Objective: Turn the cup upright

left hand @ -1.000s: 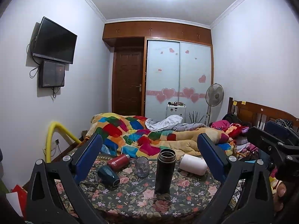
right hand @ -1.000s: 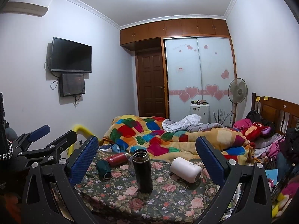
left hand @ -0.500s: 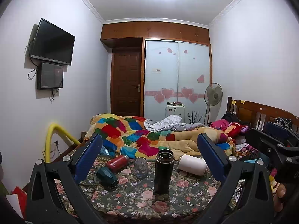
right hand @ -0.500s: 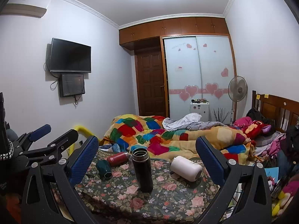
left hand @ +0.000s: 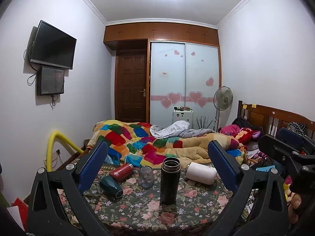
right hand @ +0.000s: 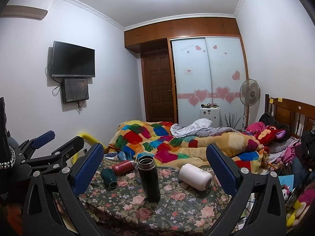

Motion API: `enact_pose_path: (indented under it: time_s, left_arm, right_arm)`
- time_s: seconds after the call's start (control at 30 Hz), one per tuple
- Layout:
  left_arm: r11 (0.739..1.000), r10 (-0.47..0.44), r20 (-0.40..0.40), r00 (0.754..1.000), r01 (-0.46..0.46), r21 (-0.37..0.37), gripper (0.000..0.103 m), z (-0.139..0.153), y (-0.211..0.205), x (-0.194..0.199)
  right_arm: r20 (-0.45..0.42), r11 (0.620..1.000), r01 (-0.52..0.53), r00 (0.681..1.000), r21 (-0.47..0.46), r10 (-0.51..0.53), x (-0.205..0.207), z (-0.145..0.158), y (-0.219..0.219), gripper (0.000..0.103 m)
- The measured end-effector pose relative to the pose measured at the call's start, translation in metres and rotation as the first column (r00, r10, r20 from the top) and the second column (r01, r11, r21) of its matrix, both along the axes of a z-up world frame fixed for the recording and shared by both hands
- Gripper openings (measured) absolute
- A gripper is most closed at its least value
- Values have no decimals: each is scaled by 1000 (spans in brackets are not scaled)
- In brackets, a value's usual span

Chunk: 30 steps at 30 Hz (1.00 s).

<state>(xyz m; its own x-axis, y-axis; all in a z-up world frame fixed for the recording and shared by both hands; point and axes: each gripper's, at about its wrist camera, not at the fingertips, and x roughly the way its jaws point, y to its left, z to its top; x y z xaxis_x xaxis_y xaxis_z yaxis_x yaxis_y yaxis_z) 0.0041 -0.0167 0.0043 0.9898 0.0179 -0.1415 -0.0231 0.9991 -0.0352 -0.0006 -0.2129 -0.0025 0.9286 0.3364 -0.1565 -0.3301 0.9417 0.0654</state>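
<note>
Floral-patterned cloth covers the surface (left hand: 196, 202), where I see a white cylindrical cup (left hand: 200, 172) lying on its side right of an upright black steel flask (left hand: 169, 180). My left gripper (left hand: 157, 165) and right gripper (right hand: 155, 166) both hover short of it, jaws wide and empty.

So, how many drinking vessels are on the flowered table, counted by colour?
Black: 1, black flask, upright
White: 1, white cup, lying
Red: 1, red bottle, lying
Dark green: 1, green cup, lying
Clear: 1, glass
Total: 5
</note>
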Motion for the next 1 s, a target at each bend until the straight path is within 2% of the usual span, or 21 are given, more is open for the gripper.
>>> enact_pose_path:
  time_s: [1.0]
  left_arm:
    - [999,-34,3,999,34,17,102,3,0,1]
  right_arm:
    - [-4,1000,10,1000,6,-10,-2,-1,-1,103]
